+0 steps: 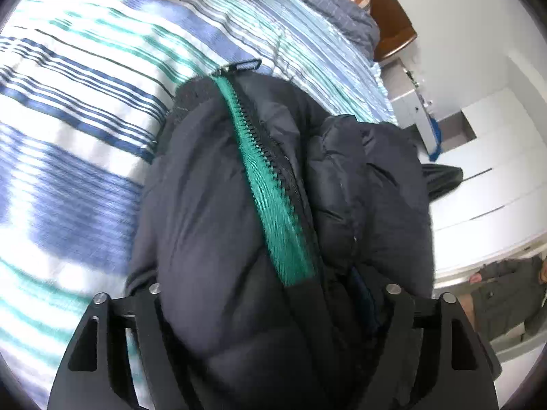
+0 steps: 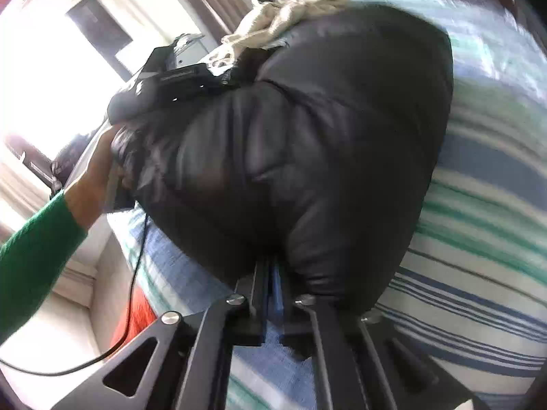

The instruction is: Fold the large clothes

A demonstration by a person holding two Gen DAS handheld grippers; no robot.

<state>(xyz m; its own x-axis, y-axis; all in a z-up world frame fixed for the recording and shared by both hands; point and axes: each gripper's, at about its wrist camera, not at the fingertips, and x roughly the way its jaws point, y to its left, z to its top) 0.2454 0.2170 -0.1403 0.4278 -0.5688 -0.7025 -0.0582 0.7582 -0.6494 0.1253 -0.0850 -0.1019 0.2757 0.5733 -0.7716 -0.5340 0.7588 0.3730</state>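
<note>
Mid-fold, I judge: left gripper [image 1: 273,314] spread wide around a bunched black puffer jacket [image 1: 273,205], right gripper [image 2: 273,294] pinched narrow on its hem, above the striped bedspread [image 1: 68,136]; next, lower and flatten it.

Home bedroom: striped bedding [image 1: 85,102], wooden headboard [image 1: 393,24], wardrobe [image 1: 495,177].
</note>
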